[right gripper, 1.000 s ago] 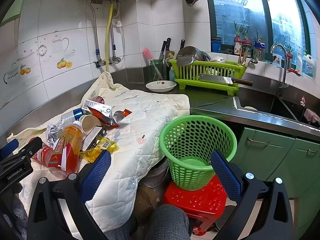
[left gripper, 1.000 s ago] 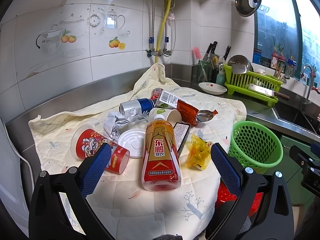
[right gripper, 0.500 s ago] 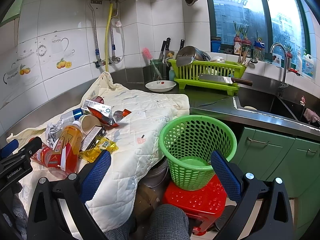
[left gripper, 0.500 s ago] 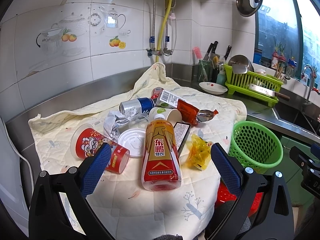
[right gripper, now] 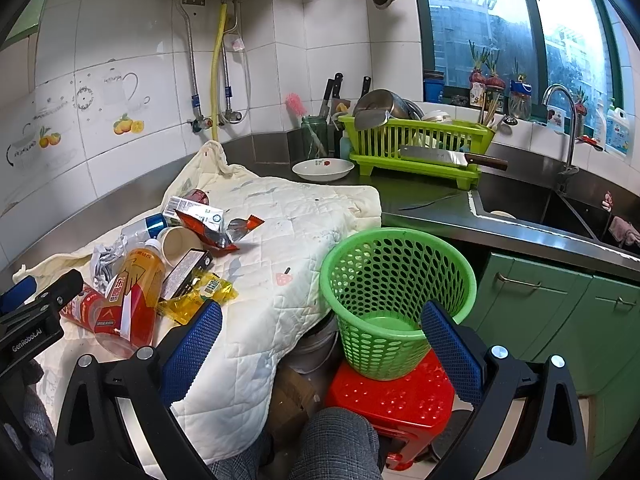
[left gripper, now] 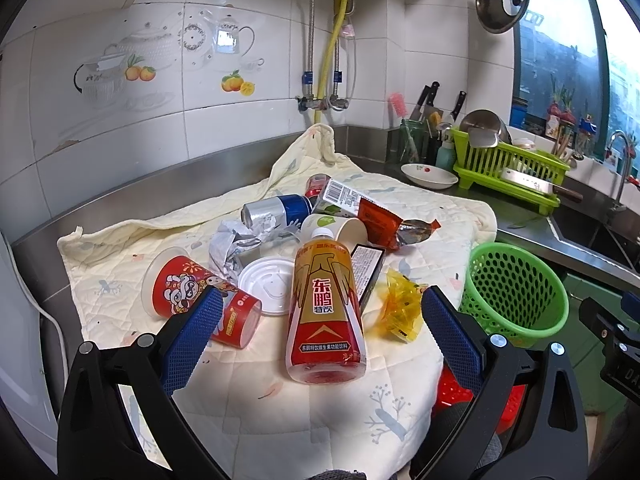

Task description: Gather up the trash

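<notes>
Trash lies in a heap on a cream quilted cloth [left gripper: 120, 240]: a red and gold drink bottle [left gripper: 325, 312], a red paper cup [left gripper: 192, 292], a white lid [left gripper: 268, 284], a blue can [left gripper: 280, 210], crumpled foil [left gripper: 232, 244], a yellow wrapper [left gripper: 400, 308] and an orange snack bag [left gripper: 380, 224]. My left gripper [left gripper: 316, 344] is open and empty just short of the bottle. A green mesh basket [right gripper: 396, 288] stands on a red stool [right gripper: 392, 396]. My right gripper [right gripper: 320, 356] is open and empty, near the basket's front.
A green dish rack [right gripper: 416, 144] with a cleaver [right gripper: 452, 158], a white bowl [right gripper: 323, 168] and a knife jar [right gripper: 314, 140] stand on the steel counter behind. The sink [right gripper: 532, 208] is at the right. Green cabinets [right gripper: 560, 312] stand below it.
</notes>
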Action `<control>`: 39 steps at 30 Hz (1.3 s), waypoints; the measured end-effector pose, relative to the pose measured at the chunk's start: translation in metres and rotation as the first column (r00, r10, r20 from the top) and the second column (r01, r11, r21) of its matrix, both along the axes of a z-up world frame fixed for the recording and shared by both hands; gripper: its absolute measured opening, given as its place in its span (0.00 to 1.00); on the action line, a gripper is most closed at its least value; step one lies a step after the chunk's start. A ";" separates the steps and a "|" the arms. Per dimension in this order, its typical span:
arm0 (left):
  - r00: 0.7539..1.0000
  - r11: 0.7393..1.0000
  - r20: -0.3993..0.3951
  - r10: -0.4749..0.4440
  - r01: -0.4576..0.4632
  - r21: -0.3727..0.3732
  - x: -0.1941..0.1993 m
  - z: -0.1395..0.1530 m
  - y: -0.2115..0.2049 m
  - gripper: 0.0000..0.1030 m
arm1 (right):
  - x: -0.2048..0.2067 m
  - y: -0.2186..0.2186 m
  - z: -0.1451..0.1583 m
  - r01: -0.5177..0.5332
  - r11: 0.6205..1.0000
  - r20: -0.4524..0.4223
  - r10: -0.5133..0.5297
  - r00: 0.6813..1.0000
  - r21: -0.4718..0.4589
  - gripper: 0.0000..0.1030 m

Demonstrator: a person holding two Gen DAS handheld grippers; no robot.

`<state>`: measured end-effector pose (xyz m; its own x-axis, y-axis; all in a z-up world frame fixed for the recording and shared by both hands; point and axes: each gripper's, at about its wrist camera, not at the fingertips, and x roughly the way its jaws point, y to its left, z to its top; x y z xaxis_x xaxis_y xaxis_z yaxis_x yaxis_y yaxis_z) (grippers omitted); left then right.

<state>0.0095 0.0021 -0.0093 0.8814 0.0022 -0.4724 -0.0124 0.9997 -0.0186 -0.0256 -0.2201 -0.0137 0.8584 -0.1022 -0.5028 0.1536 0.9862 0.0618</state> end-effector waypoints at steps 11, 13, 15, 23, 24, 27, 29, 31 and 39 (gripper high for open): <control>1.000 1.000 -0.003 0.009 -0.009 -0.002 0.003 0.002 0.002 0.95 | 0.003 0.001 -0.002 -0.003 1.000 -0.006 0.003 1.000 -0.001 0.94; 1.000 1.000 -0.001 0.010 -0.010 -0.004 0.004 0.002 0.002 0.95 | 0.003 0.002 -0.002 -0.004 1.000 -0.005 0.004 1.000 -0.005 0.94; 1.000 1.000 -0.002 0.011 -0.011 -0.006 0.005 0.003 0.003 0.95 | 0.004 0.002 -0.002 -0.005 1.000 -0.006 0.005 1.000 -0.005 0.94; 1.000 1.000 -0.006 0.022 -0.022 -0.004 0.009 0.003 0.005 0.95 | 0.012 0.005 -0.003 -0.016 1.000 -0.016 0.016 1.000 -0.008 0.94; 1.000 1.000 -0.006 0.025 -0.025 -0.005 0.010 0.004 0.006 0.95 | 0.013 0.006 -0.003 -0.019 1.000 -0.017 0.019 1.000 -0.006 0.94; 0.999 0.999 -0.007 0.036 -0.036 -0.004 0.011 0.005 0.010 0.95 | 0.015 0.007 -0.003 -0.028 1.000 -0.022 0.028 0.999 -0.009 0.94; 0.999 0.999 -0.006 0.047 -0.047 -0.004 0.013 0.006 0.013 0.95 | 0.017 0.008 -0.004 -0.044 0.999 -0.026 0.043 0.999 -0.004 0.94; 0.998 0.998 -0.009 0.057 -0.057 -0.006 0.015 0.007 0.018 0.95 | 0.020 0.010 -0.004 -0.059 0.998 -0.031 0.059 0.998 -0.004 0.94; 0.994 0.994 -0.015 0.110 -0.111 -0.012 0.021 0.008 0.040 0.95 | 0.041 0.027 -0.011 -0.168 0.985 -0.063 0.171 0.983 0.046 0.94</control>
<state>0.0306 0.0417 -0.0010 0.8692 0.0930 -0.4856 -0.1231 0.9919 -0.0305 0.0152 -0.1928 -0.0249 0.8260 0.0638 -0.5600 -0.0108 0.9952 0.0974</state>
